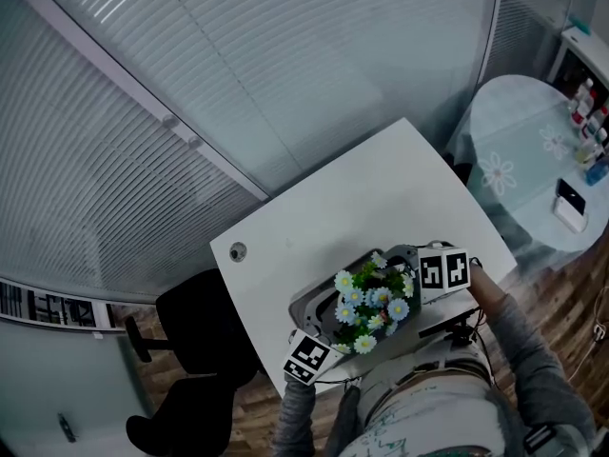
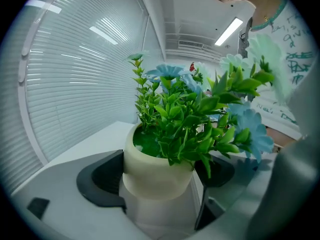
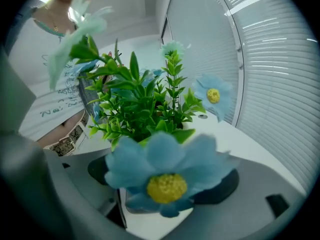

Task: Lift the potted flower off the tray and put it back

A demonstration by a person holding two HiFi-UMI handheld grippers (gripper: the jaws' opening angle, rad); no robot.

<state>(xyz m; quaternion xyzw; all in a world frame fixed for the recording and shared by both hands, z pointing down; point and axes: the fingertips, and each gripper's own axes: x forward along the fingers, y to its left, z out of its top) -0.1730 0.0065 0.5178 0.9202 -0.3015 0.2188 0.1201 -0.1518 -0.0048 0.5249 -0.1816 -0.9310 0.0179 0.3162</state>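
While you hold a tool at each side of the plant, your left gripper (image 2: 159, 183) has its jaws pinched onto the potted flower (image 1: 371, 305). The cream pot sits right between those jaws. One dark pad (image 2: 100, 181) touches the pot's side, and the other pad sits tight against the far side, partly under the green leaves. The leaves and pale blue flowers stand up high over the jaws.

Your right gripper (image 3: 162, 186) comes at the same plant from the other side. Its jaws are spread wide, one on each side of the plant. A big blue flower (image 3: 165, 176) with a yellow middle hangs right in front of them and hides the pot. You cannot tell if these jaws press on the pot.

From above, the plant is between your two grippers and over the grey tray (image 1: 309, 305). The tray lies on the white table (image 1: 333, 208), just past both grippers. You cannot tell if the pot rests on the tray or hangs just above it.
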